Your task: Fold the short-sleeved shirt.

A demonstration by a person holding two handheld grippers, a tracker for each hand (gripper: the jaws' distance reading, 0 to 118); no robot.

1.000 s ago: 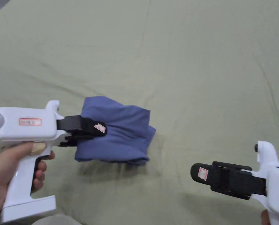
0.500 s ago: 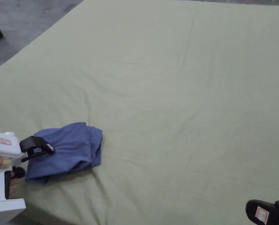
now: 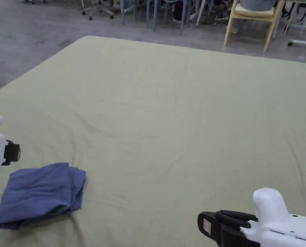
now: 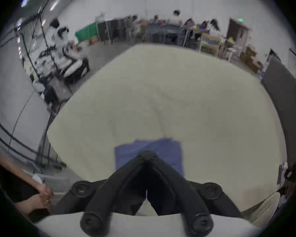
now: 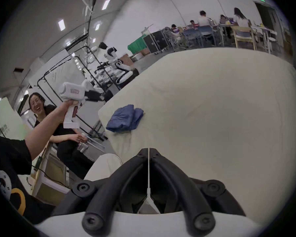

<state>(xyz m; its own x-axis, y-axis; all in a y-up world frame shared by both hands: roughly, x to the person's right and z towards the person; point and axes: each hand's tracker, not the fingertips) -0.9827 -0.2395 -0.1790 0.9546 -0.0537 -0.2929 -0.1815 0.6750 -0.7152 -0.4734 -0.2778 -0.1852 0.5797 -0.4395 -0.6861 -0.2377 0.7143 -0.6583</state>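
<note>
One shirt (image 3: 40, 194), folded and released, lower left of the head view near the sheet (image 3: 181, 122) edge.
Left gripper (image 4: 146, 155), clamped on it a second ago, now raised clear, jaws together and empty; right gripper (image 5: 149, 151) likewise closed on nothing, lower right. Folding looks finished.

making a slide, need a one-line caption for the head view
Folded blue shirt lies on the green sheet, both shut grippers clear of it.
</note>
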